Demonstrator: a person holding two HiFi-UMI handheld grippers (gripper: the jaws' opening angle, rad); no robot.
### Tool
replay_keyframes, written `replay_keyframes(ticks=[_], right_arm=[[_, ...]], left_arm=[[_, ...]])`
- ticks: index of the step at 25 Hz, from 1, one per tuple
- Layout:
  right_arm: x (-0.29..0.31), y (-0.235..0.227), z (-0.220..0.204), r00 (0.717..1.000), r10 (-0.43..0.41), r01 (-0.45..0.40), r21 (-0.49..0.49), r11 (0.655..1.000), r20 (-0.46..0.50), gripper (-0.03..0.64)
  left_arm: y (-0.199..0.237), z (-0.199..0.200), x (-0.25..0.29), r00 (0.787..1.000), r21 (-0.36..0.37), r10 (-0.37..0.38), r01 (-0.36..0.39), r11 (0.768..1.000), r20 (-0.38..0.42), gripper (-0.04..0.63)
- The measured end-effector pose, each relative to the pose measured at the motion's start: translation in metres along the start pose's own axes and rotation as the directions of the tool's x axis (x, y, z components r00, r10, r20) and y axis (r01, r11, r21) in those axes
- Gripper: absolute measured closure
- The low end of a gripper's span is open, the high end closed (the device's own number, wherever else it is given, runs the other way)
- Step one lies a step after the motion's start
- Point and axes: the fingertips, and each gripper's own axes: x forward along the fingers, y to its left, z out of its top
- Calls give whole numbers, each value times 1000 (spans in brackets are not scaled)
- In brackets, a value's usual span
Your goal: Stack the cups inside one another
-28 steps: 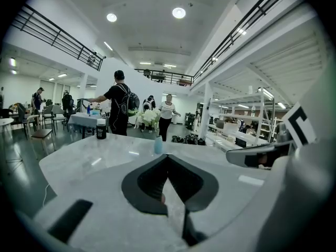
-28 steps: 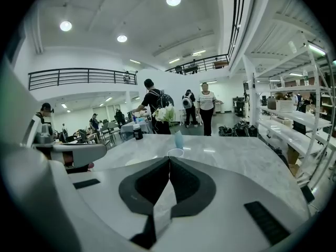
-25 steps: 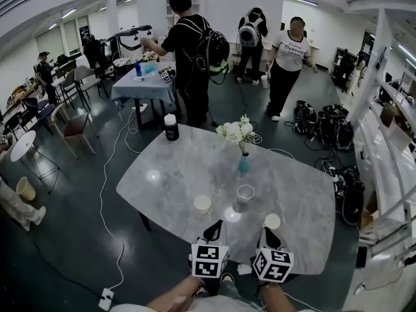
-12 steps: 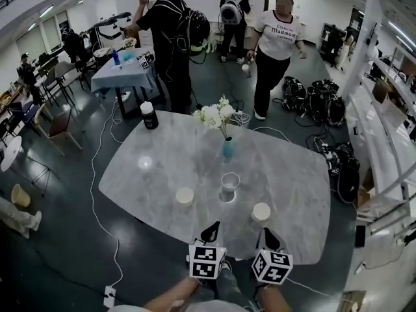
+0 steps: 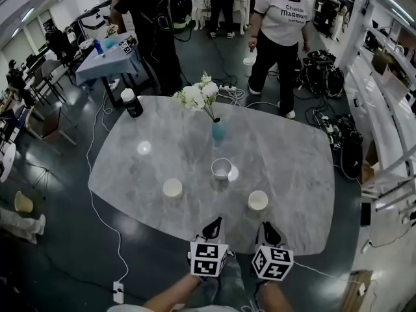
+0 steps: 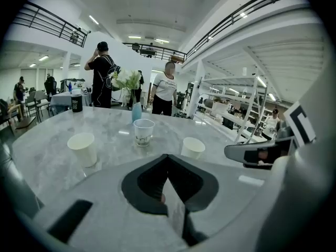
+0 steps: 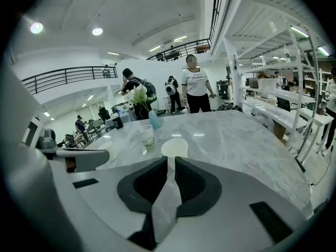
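Evidently left claw (image 5: 214, 223) and right claw (image 5: 268, 227) sit pinched together, empty; nearest paper cup (image 5: 258, 200) stands just ahead.

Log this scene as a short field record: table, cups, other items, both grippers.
table: grey marble table
cups: three, upright, apart, none stacked: left paper cup, clear printed cup, right paper cup
other items: blue vase with white flowers; black canister
left gripper: shut, empty, over near table edge
right gripper: shut, empty, over near table edge
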Motion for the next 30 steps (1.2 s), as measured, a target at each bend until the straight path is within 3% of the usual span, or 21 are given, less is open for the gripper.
replay_keyframes(ticks=[6, 9, 21, 30], right_arm=[[22, -4, -10, 1000, 19, -19, -4, 1000, -21, 602], [33, -5, -14, 999, 30, -30, -5, 1000, -37, 561], [82, -10, -27, 994, 38, -42, -31, 999, -102, 448], [107, -11, -31, 992, 23, -31, -65, 997, -124, 426]], left_arm=[[-7, -10, 18, 999, 19, -10, 11, 1000, -36, 598], [-6, -17, 25, 998, 24, -11, 12, 1000, -54, 598], [10, -35, 51, 995, -13, 14, -15, 1000, -100, 598], [20, -37, 67, 994, -38, 22, -26, 999, -107, 598]])
